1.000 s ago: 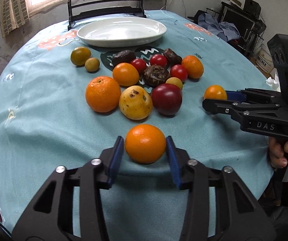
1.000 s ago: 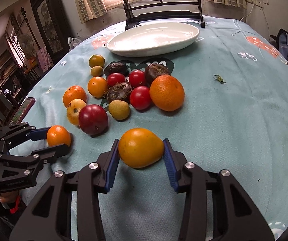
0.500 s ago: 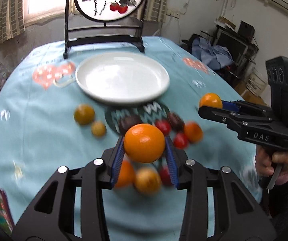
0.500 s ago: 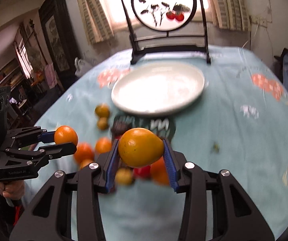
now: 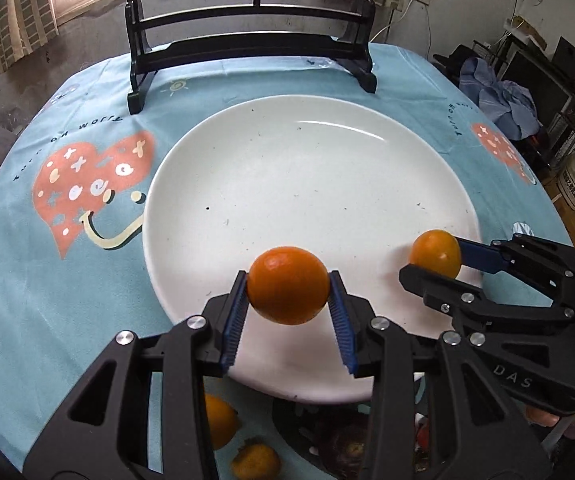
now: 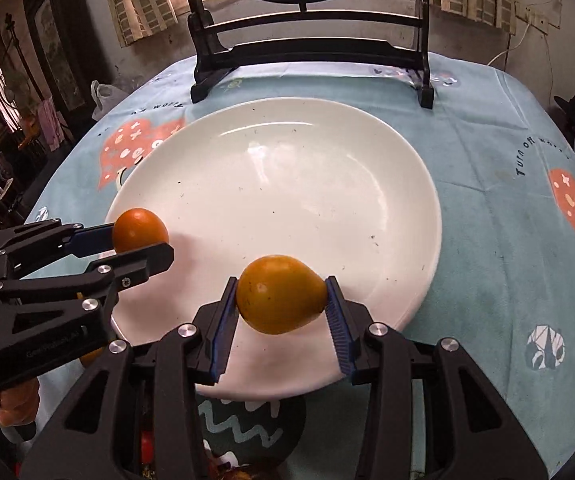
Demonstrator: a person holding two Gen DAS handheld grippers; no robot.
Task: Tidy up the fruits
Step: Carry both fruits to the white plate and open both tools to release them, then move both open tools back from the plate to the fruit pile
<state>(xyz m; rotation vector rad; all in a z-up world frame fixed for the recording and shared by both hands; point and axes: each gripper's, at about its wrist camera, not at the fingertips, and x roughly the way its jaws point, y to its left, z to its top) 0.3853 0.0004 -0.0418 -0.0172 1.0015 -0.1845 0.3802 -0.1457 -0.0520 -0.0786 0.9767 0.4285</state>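
Note:
My left gripper [image 5: 287, 286] is shut on a round orange [image 5: 287, 285] and holds it above the near part of the white plate [image 5: 311, 176]. My right gripper [image 6: 281, 294] is shut on a pear-shaped orange-yellow fruit [image 6: 281, 294] above the plate's [image 6: 279, 184] near edge. In the left wrist view the right gripper [image 5: 435, 258] comes in from the right with its fruit [image 5: 435, 254]. In the right wrist view the left gripper [image 6: 139, 236] comes in from the left with the orange [image 6: 139, 229]. The plate holds no fruit.
A black wooden stand [image 5: 247, 44] with a round painted panel stands just behind the plate on the light-blue tablecloth [image 5: 67, 240]. Several fruits [image 5: 255, 460] lie on the cloth just below the plate's near rim, mostly hidden by my fingers.
Both grippers lifted their fruits off the cloth and carried them forward, from the near table edge past the fruit cluster to above the plate's near side.

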